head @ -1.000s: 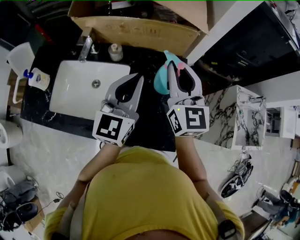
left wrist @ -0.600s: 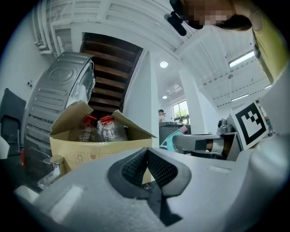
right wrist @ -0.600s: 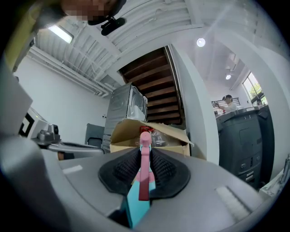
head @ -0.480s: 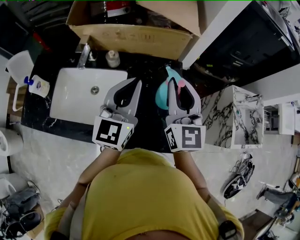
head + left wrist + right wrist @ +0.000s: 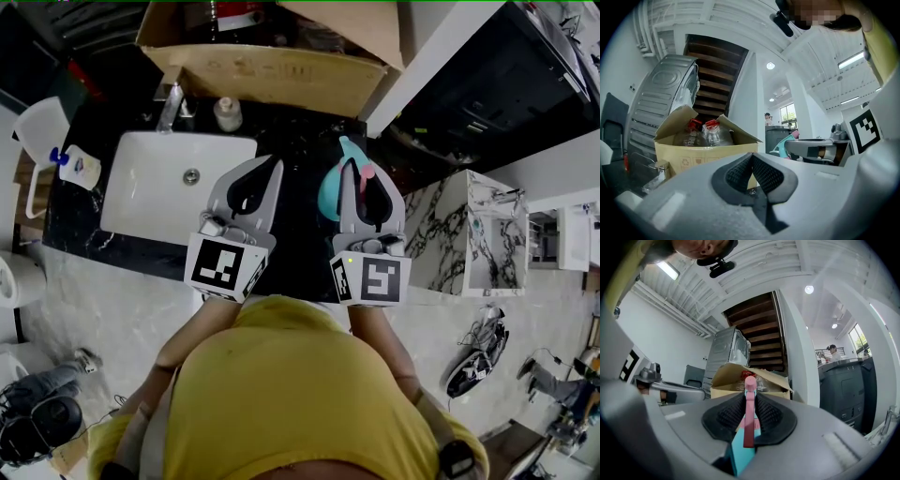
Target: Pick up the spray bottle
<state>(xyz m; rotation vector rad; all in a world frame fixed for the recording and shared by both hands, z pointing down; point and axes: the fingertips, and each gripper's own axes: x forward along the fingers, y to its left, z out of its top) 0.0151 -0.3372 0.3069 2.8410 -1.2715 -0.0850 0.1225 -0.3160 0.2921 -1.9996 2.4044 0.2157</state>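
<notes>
The right gripper [image 5: 359, 174] is narrowed onto the bottle [image 5: 330, 192]. In the right gripper view its pads [image 5: 727, 414] press on either side of the pink head [image 5: 749, 413], and the teal body drops away below the jaws. So the bottle lies in that gripper, not ahead of it. Its long axis runs up and down, across the level line the gripper points along, with the bulk hanging under the jaws and a little toward the left gripper [image 5: 262, 172]. That one sits just beside the right, its jaws together on nothing. Both hang over the dark tabletop [image 5: 300, 258], with the sink [image 5: 141, 187] on the left gripper's outer side and a box [image 5: 272, 70] beyond both tips. Whether the bottle's base is clear of the tabletop I cannot tell. I judge the grip made; what is left is a straight lift by the right hand, kept upright since the hold is high on a thin part.
</notes>
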